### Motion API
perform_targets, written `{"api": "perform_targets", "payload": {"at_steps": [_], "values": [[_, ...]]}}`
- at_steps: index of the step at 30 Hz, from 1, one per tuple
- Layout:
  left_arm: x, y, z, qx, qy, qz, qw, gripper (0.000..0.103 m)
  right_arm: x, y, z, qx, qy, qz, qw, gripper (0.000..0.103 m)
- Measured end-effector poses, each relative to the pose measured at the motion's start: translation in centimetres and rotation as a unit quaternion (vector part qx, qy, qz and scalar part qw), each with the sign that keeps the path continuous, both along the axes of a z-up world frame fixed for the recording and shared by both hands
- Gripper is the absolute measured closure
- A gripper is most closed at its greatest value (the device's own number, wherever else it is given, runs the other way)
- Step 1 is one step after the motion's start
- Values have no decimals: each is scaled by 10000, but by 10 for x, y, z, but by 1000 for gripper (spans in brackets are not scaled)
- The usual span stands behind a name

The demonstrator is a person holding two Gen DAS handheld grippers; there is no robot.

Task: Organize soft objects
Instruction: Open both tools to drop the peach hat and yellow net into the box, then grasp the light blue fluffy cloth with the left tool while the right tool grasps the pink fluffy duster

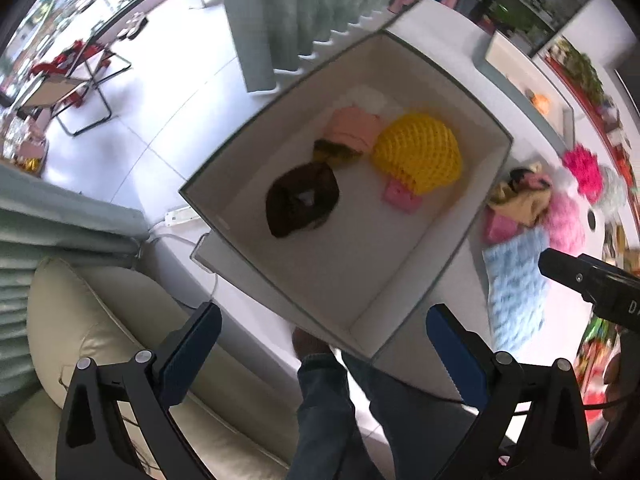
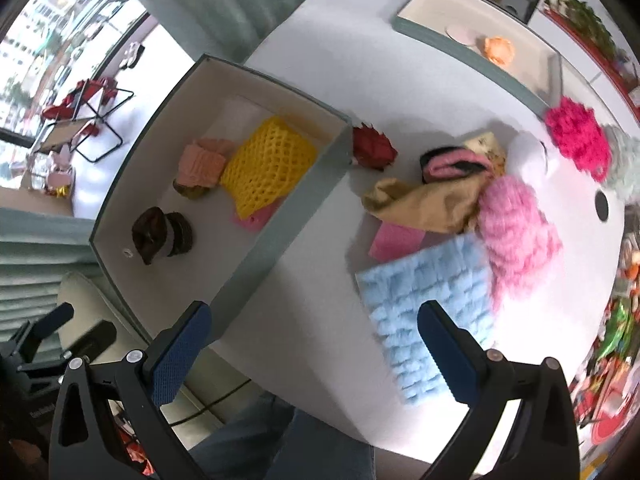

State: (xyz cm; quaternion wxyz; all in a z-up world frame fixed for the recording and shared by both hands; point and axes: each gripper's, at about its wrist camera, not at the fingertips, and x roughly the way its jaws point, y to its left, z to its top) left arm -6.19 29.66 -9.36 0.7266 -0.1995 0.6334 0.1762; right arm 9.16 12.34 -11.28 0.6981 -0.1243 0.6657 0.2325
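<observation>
Blue pads sit on both of your tools. Your left gripper (image 1: 324, 352) is spread wide with nothing in it, and it points down over the near corner of the white box (image 1: 404, 60). Your right gripper (image 2: 314, 346) is spread wide too, and it holds nothing. It hangs over the white table (image 2: 320, 280), with the fluffy blue cloth (image 2: 428, 312) under its finger at 3 o'clock.

A few white letters show on the black tool at 3 o'clock in the left wrist view, but they are cut off and you cannot read them.

Count what lies in the box in the right wrist view: one yellow foam net (image 2: 266, 166), one peach knit roll (image 2: 202, 162), one flat pink piece (image 2: 256, 216) under the net, and one dark brown cloth bundle (image 2: 160, 236) at 9 o'clock.

On the table at 3 o'clock of the box lie one red spiky ball (image 2: 374, 148), one tan cloth (image 2: 424, 206), one soft pink fluffy piece (image 2: 516, 236) and one hot pink pompom (image 2: 578, 134).

A second box (image 2: 472, 66) sits at 1 o'clock with one orange soft thing (image 2: 498, 50) inside.
</observation>
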Motion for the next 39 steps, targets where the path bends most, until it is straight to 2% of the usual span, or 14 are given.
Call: {"api": "perform_targets", "payload": {"at_steps": [7,12,16,21,24,26,32,39], "values": [[-10,-27,-8,81,-29,-686,9976,0,-36,-46,-26,-175,182,-812,9964,0],[4,-64,-10,-24,-68,-1346,9909,0,-62,-110,-51,-376,595,-1738,9823,0],[25,-100,-9,-109,-102,-1771,9841,0,-64,-162,-50,-377,625,-2426,9674,0],[62,-156,-40,-453,226,-1906,9804,0,-54,-212,-43,-345,467,-2797,9583,0],[81,-181,-62,-694,441,-1587,9839,0,-42,-233,-47,-425,484,-2714,9603,0],[92,-198,-77,-767,508,-1346,9866,0,-30,-244,-48,-457,439,-2458,9672,0],[114,-249,-108,-339,645,-1383,9877,0,16,-256,-48,-581,239,-1668,9840,0],[117,-254,-143,-382,913,-641,9930,0,65,-230,-49,-502,-259,-722,9958,0]]}}
